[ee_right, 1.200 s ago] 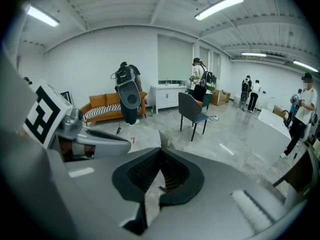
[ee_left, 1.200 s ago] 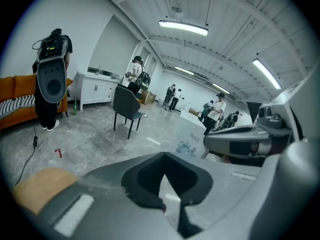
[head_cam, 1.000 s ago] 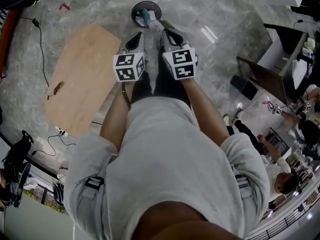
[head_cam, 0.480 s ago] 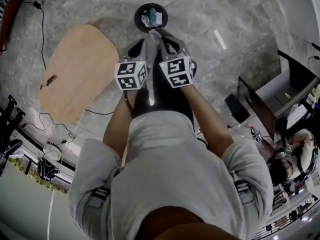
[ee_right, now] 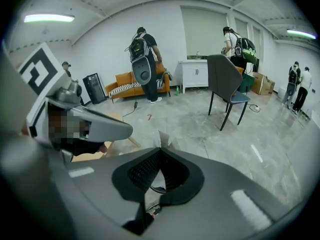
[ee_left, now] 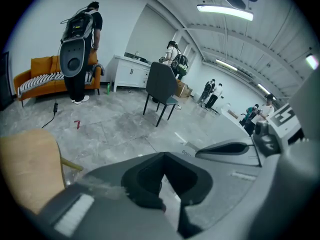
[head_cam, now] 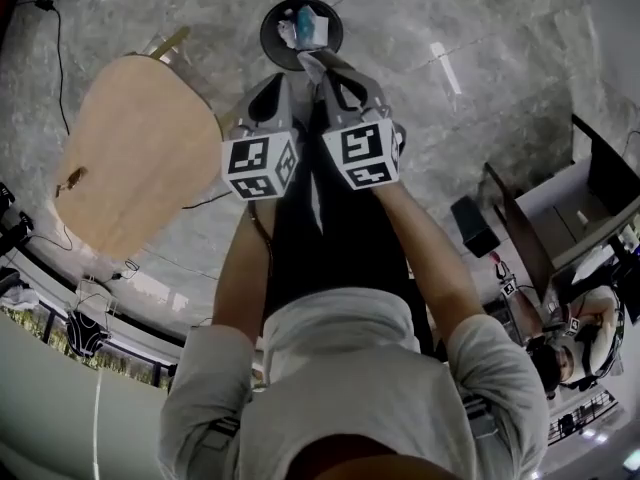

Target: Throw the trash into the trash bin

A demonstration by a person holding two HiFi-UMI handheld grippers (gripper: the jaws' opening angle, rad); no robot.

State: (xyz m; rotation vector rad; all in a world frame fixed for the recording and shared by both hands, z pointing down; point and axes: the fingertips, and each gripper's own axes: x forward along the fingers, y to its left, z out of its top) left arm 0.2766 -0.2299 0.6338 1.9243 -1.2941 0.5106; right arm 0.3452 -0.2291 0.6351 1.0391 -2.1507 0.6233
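The step in hand looked like the carry to the drop. The right claw point(ee_right: 159, 153) was clamped on a pale scrap of trash point(ee_right: 163, 138), its tip just short of the black trash bin point(head_cam: 266, 38) on the floor. The left claw point(ee_left: 162, 156) was closed, with nothing seen in it. Next, the scrap needed to sit over the bin's mouth before release. The bin held white and blue litter point(head_cam: 305, 28).

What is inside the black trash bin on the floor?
White crumpled trash and a light blue piece lie inside the trash bin. They cover its bottom, so anything beneath them is hidden.
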